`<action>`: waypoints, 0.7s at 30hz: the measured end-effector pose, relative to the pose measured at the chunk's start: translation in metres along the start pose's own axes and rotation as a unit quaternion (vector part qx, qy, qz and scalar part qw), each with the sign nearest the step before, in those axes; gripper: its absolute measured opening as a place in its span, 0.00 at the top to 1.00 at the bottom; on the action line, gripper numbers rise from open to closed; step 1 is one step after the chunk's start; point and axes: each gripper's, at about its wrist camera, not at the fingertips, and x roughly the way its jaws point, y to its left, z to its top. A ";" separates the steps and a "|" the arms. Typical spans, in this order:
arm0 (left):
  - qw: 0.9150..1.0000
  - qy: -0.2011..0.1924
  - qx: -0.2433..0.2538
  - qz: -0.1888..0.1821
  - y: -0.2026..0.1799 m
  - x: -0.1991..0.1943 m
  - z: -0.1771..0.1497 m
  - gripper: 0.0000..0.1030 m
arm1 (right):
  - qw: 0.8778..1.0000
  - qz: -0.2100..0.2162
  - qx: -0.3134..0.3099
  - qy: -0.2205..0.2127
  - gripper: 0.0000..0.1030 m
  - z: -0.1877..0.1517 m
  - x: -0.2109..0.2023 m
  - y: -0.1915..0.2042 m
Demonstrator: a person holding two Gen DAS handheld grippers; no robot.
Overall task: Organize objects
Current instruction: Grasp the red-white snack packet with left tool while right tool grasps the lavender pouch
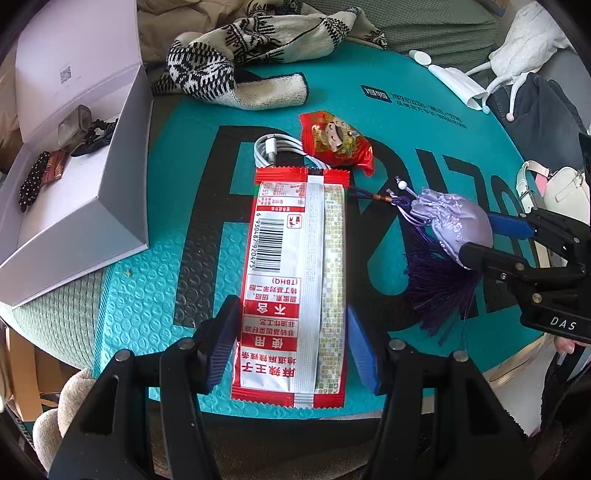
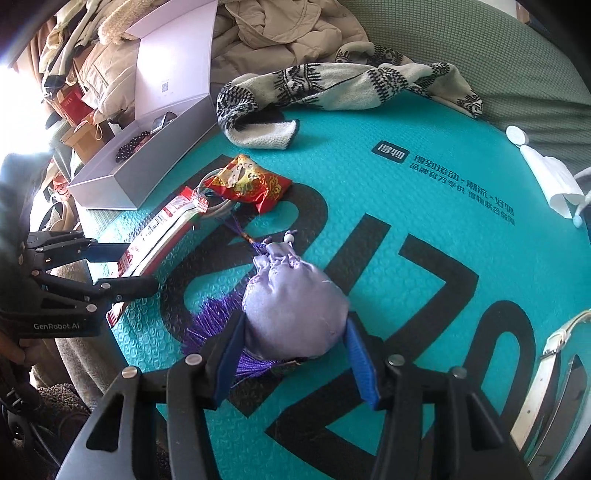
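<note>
Teal mat (image 1: 155, 295): left hand-held gripper (image 1: 291, 345) clamps packet (image 1: 295, 280) (steeply tilted down).

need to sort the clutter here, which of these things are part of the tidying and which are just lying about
Part of the job:
- snack packet, in the left gripper
- purple pouch, in the right gripper
- red candy wrapper
- white cable
- open white box, already holding small items

Probably just lying about:
- patterned knit scarf
- coats
- white bag strap
- teal mat underneath
</note>
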 end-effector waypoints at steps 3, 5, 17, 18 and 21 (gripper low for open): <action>1.000 -0.003 -0.006 0.005 0.001 0.000 0.002 0.46 | 1.000 -0.007 -0.004 0.001 0.38 -0.004 -0.001 0.000; 1.000 -0.005 -0.012 0.004 0.004 0.002 0.006 0.44 | 1.000 -0.013 -0.014 -0.012 0.23 -0.005 -0.006 0.003; 1.000 -0.017 0.000 0.024 0.000 0.011 0.014 0.34 | 0.996 -0.027 -0.079 -0.014 0.15 -0.013 0.008 0.025; 1.000 -0.017 0.002 0.027 -0.001 0.011 0.014 0.34 | 0.996 -0.032 -0.083 -0.017 0.15 -0.013 0.010 0.026; 0.999 -0.018 0.002 0.029 -0.001 0.012 0.013 0.34 | 0.995 -0.041 -0.090 -0.024 0.15 -0.012 0.013 0.028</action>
